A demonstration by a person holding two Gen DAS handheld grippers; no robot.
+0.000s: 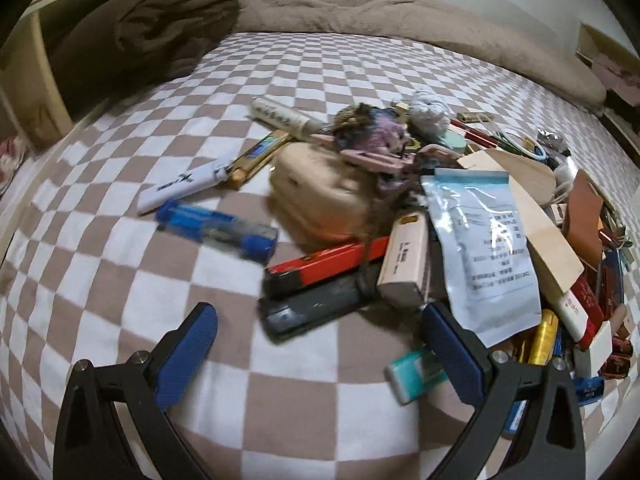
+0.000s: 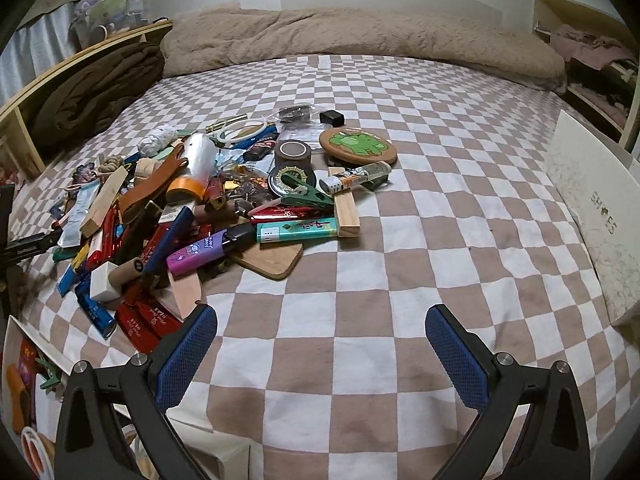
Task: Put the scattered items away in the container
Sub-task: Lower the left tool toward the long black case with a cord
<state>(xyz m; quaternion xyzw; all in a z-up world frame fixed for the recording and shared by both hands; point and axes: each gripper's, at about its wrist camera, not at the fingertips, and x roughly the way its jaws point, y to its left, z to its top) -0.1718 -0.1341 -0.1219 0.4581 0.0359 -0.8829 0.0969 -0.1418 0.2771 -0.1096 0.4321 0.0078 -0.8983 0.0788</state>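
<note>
Black and orange plastic is what I am looking at first: an orange and black bar (image 1: 328, 260) and a dark grey bar (image 1: 316, 308) are lying side by side at the near edge of the pile (image 1: 440, 200) on the checked bed (image 1: 120, 260). They are sitting just ahead of my left hand-held gripper (image 1: 320, 356), slightly right of its centre line, with their long axes running low-left to high-right across the gap between its fingers. Those fingers are standing wide apart with nothing between them, so I am judging that I would need to turn the wrist before closing across the narrow side of either bar.

My right hand-held gripper (image 2: 322, 354) is also spread wide and empty, hovering over bare sheet; from it the pile is lying ahead and to the left, well apart. The left one is clearly the nearer.

The container is the hard part. A white box with a printed lid (image 2: 592, 208) is sitting at the right edge of the right wrist view, cut off by the frame, and I cannot tell whether it is open. Another white box (image 2: 24, 392) with things in it is peeking in at the lower left, mostly hidden. The left view is blurred, so small items deep in the pile are hard to make out.
</note>
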